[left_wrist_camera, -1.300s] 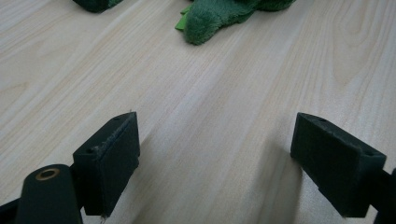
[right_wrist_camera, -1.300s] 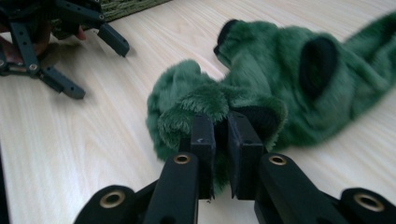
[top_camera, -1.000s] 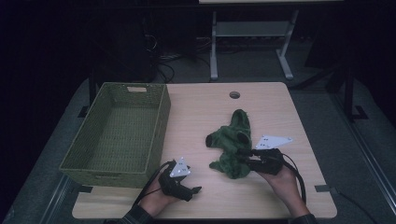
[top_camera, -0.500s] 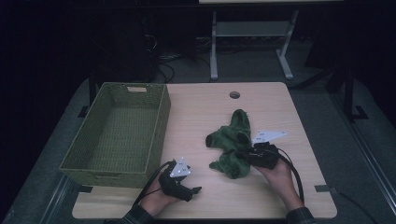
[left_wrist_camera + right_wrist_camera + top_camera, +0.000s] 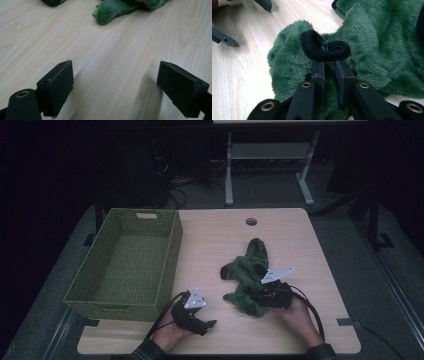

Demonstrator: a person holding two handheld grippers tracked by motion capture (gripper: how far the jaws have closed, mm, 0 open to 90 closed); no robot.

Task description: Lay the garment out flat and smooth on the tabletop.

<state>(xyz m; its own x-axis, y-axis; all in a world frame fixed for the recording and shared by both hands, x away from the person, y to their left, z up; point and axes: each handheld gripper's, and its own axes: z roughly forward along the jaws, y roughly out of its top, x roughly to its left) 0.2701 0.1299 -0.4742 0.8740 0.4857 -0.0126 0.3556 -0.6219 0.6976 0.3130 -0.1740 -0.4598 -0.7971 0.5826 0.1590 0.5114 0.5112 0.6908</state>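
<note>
Claws of right claw (image 5: 329, 72), closing, pinch green fleece (image 5: 372, 42).

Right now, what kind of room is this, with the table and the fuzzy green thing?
Probably a workshop or lab: a plain wooden table on a dark floor, cables by a metal stand.

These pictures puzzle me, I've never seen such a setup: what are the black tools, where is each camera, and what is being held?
A person at a table holds a two-jaw gripper in each hand. One camera looks down from above; one rides on each gripper, looking along its jaws. On the table stand a green basket and a heap of green fleece socks. The right gripper has just been closing its jaws, which now pinch the fleece beside a black cuff. The left gripper rests open over bare wood, holding nothing.
</note>
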